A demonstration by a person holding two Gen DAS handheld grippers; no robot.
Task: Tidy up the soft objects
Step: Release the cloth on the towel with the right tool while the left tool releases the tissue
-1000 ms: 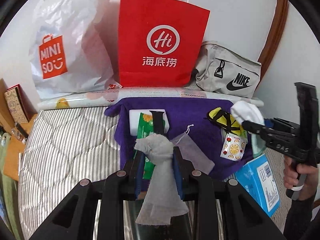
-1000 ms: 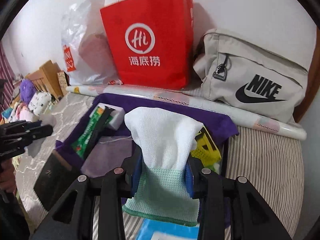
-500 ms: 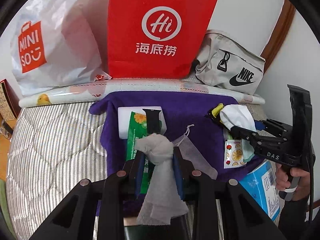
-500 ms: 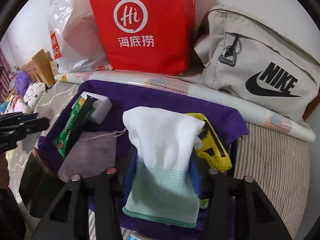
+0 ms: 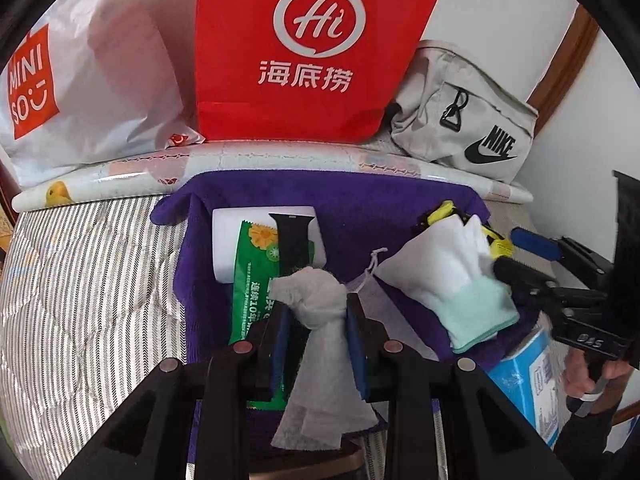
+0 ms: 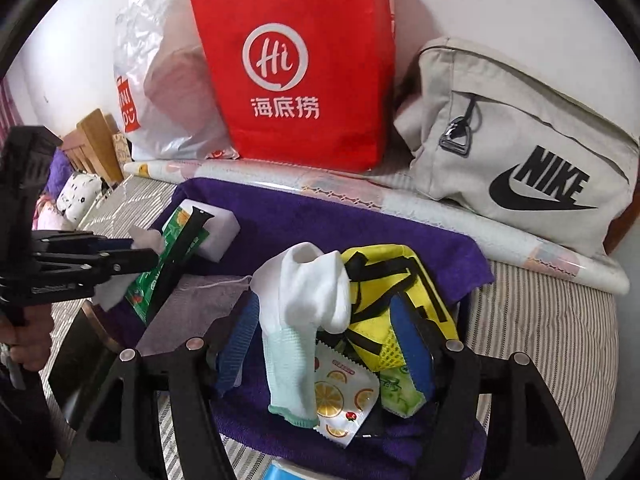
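wall (image 6: 500, 4): plain white | bed (image 5: 80, 280): grey striped quilted cover | wood trim (image 5: 568, 52): brown, right | light: soft, even

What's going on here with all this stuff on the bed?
A person is sorting soft things on a purple towel with a pair of tongs in each hand. The left tongs are clamped on a crumpled grey cloth. The right tongs have just been opening, and the white and green glove now lies loose between their fingers on the towel, beside a yellow mesh bag.
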